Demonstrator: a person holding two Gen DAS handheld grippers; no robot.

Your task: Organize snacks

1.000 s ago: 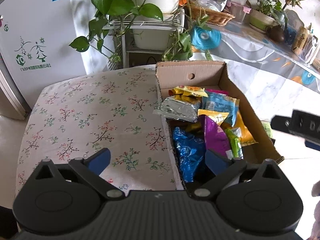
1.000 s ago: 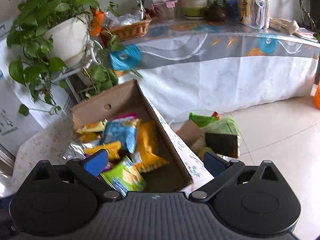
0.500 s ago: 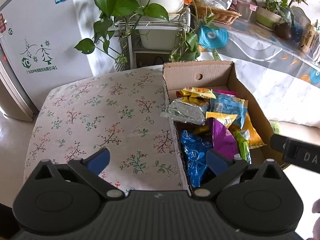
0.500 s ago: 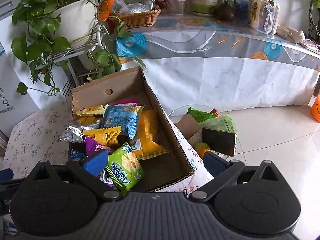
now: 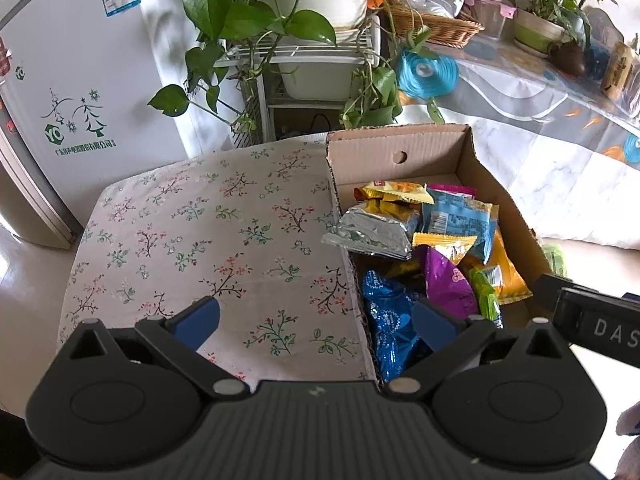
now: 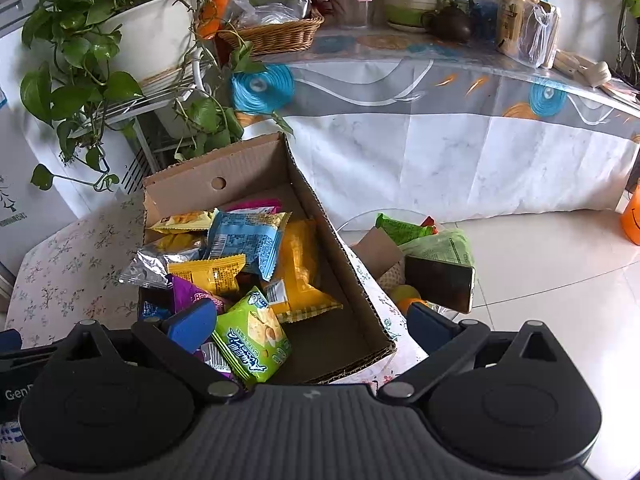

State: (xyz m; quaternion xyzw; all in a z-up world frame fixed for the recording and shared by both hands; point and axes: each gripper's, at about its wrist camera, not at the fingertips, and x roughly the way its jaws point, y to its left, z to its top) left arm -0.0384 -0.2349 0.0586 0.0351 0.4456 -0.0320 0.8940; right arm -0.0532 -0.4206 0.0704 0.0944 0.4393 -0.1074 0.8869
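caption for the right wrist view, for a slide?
Open right gripper hovering over a cardboard box of mixed snack packets, green cracker packet nearest, on a floral tablecloth.

Setting: a lived-in home, dining or living area. Evidence: white refrigerator [image 5: 76, 92] with green tree decals; trailing green pothos in a white pot [image 6: 132, 36] on a white wire rack [image 5: 304, 52]; long table under a marble-print cloth with a clear cover [image 6: 460, 120], carrying a woven wicker basket [image 6: 276, 36], potted plants and a brown teapot [image 6: 448, 20]; small table in a floral-print cloth [image 5: 208, 232]; glossy pale floor tiles [image 6: 560, 280].
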